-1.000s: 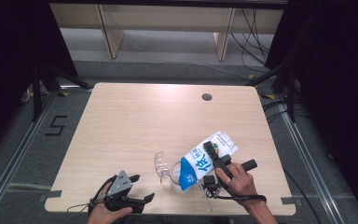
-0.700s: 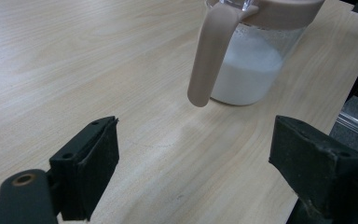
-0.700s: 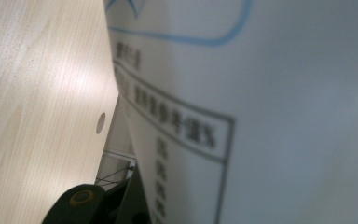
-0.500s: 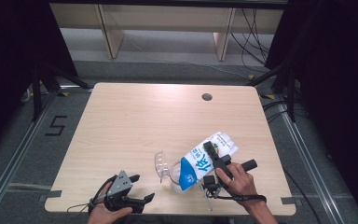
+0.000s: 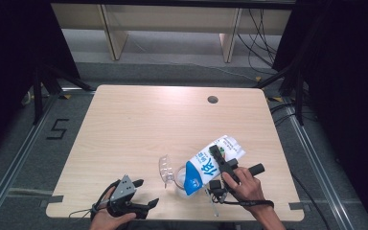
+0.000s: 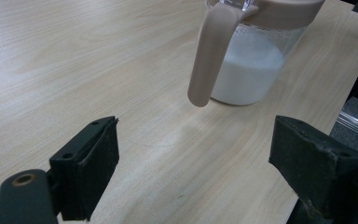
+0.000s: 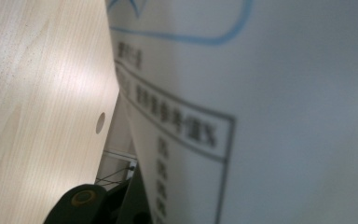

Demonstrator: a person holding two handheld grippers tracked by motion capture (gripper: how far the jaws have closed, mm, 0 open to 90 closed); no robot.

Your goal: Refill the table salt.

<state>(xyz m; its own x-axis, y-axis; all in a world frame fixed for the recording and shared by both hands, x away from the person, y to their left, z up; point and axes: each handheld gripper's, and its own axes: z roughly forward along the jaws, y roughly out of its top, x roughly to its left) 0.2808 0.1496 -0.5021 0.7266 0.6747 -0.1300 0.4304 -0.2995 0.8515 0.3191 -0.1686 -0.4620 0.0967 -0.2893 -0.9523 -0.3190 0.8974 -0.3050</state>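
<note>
A blue-and-white milk carton [image 5: 202, 167] is tipped over with its top toward a clear jug [image 5: 171, 175] near the table's front edge. My right gripper [image 5: 211, 162] is shut on the carton, one black jaw lying along its upper side. In the right gripper view the carton's printed side [image 7: 261, 116] is close up and blurred. In the left gripper view the jug [image 6: 254, 70] holds white milk and has a beige handle [image 6: 209, 60]. My left gripper [image 5: 146, 192] rests open at the front left, pointing at the jug, with nothing between its jaws.
The wooden table [image 5: 139, 129] has a round cable hole [image 5: 212, 99] at the back right. Wooden shelving [image 5: 172, 24] stands behind the table. A dark floor with metal rails [image 5: 24, 153] surrounds the table.
</note>
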